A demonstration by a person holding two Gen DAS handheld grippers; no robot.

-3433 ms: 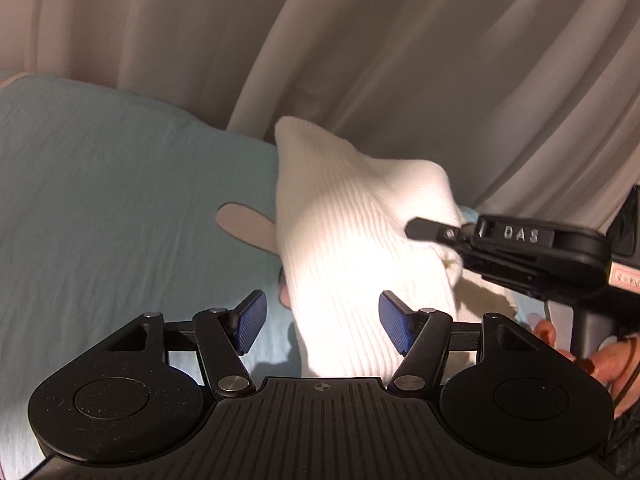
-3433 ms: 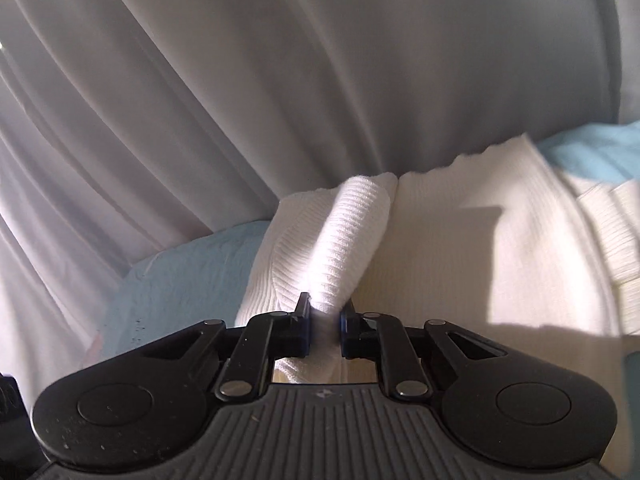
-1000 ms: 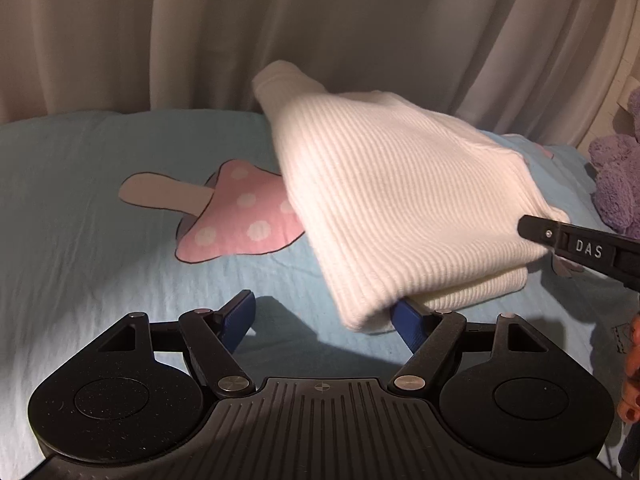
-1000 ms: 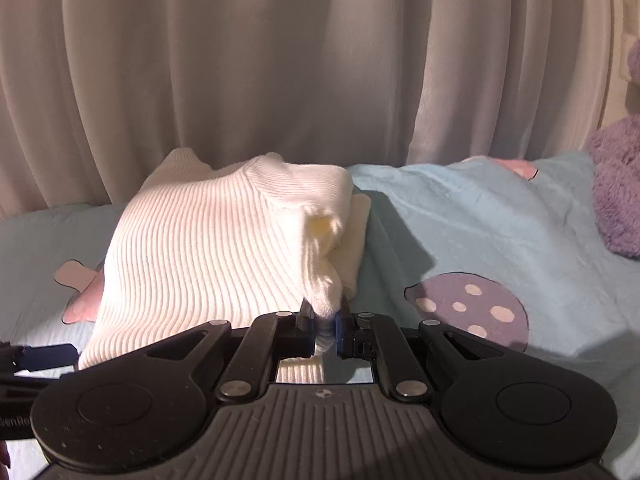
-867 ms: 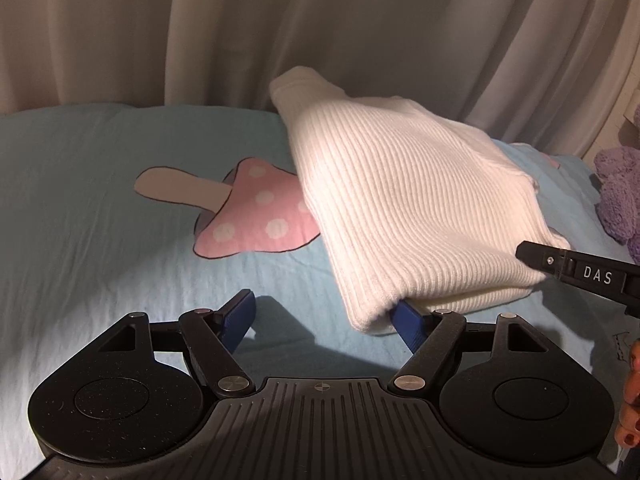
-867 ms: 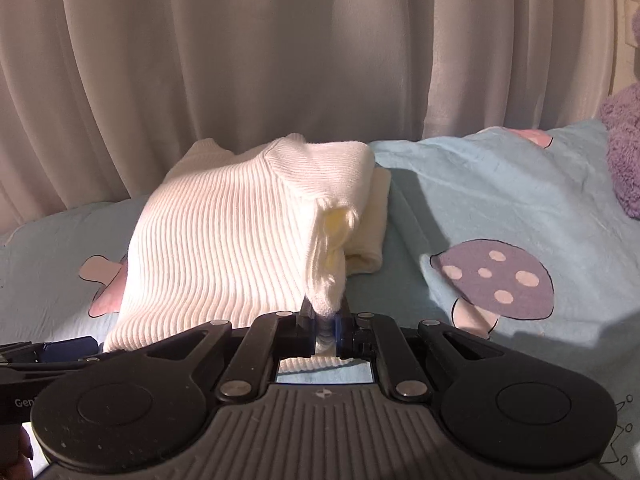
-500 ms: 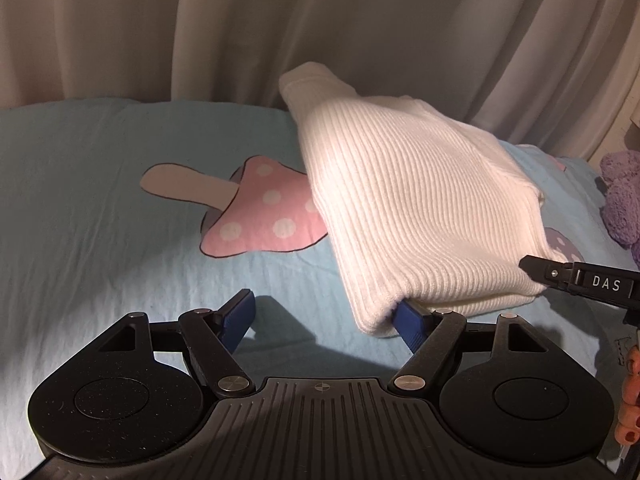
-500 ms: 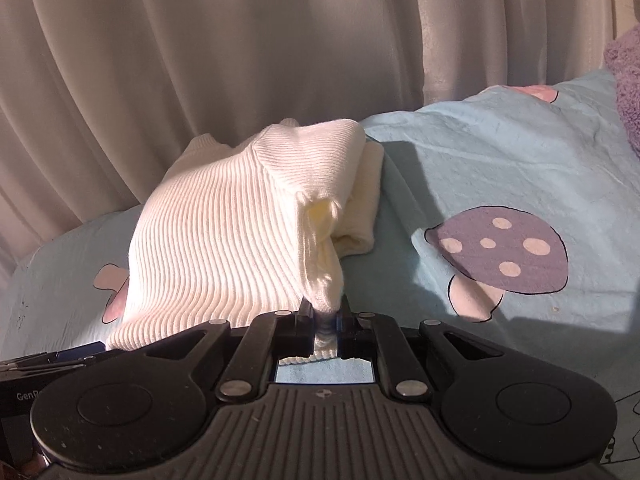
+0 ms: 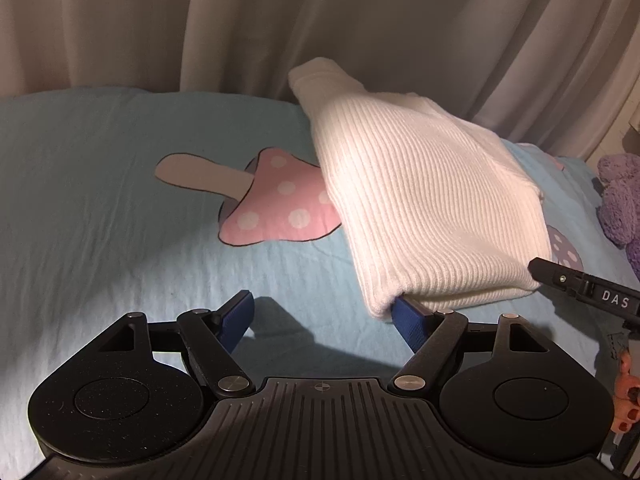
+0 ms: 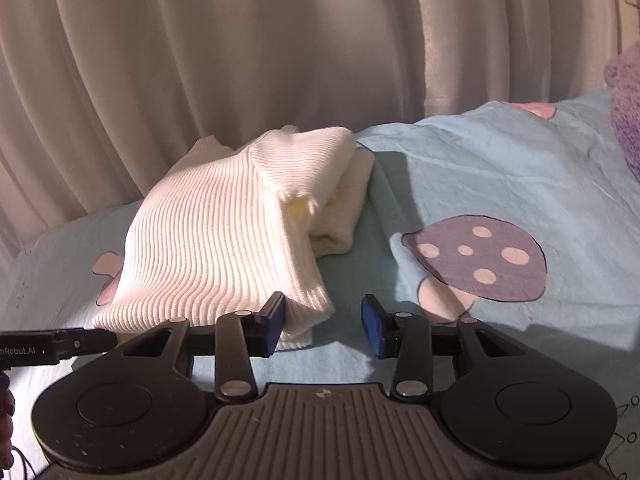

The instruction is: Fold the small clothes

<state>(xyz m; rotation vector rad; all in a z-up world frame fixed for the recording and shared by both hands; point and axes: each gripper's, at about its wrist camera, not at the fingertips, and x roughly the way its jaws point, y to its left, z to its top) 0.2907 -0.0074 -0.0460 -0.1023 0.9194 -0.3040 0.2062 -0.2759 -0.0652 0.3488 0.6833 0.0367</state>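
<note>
On the bed [image 9: 80, 208], across a blue sheet printed with mushrooms, the scene is being read from left to right. A pink mushroom [image 9: 280, 212] is being partly covered by the folded white sweater [image 9: 424, 208], which is lying in the middle with its far end near the curtain [image 9: 320, 20]; a purple mushroom [image 10: 480, 260] is being shown beside it, and a purple plush toy [image 9: 620, 200] is being seen at the far right edge.

A risk is being judged here: the bundle is thick and springy, so the top layer may be sliding or popping open as support is being taken away. A finger withdrawn carelessly from under the fold may be dragging the near corner and spoiling the shape.

The left gripper [image 9: 324, 316] is being held with its fingers wide apart; nothing is being clamped, though the right-hand finger [image 9: 412, 322] is being tucked under the sweater's near corner, while the other is being kept over bare sheet. The right gripper [image 10: 324, 326] has just been opening, and its fingers are now being held moderately apart. The sweater's ribbed hem is lying between them, against the left-hand finger [image 10: 272, 322] and clear of the other, so it is being squeezed by neither.
</note>
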